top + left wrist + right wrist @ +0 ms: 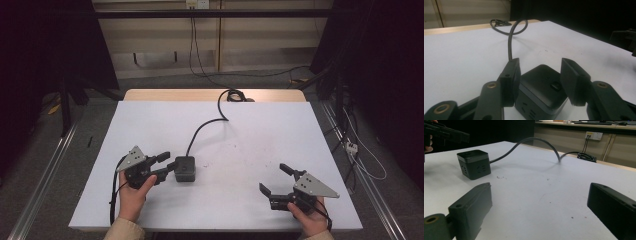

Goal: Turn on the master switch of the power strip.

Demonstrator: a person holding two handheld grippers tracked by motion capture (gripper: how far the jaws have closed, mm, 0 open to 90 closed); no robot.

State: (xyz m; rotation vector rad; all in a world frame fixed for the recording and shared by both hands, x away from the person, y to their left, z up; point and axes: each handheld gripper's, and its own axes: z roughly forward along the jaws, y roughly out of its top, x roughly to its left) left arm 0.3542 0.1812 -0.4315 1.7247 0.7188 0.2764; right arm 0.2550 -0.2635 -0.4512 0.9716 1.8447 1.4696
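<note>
A black cube-shaped power socket (184, 168) sits on the white tabletop (260, 130), left of centre, and its black cable (205, 125) curves off to the far edge. My left gripper (168, 163) lies level beside it, fingertips at the cube's left side. In the left gripper view the cube (539, 85) stands between the two jaws of the left gripper (539, 67): one jaw lies close along its side, and I cannot make out firm pressure from the other. My right gripper (272, 177) rests near the front right, wide open, with nothing between its jaws (540, 192). From there the cube (474, 163) shows far off.
The cable ends in a coil (235, 95) on the wooden strip at the table's far edge. A wall outlet (594, 135) sits on the back wall. Loose cables (360, 155) lie on the floor right of the table, and metal rails run along both sides.
</note>
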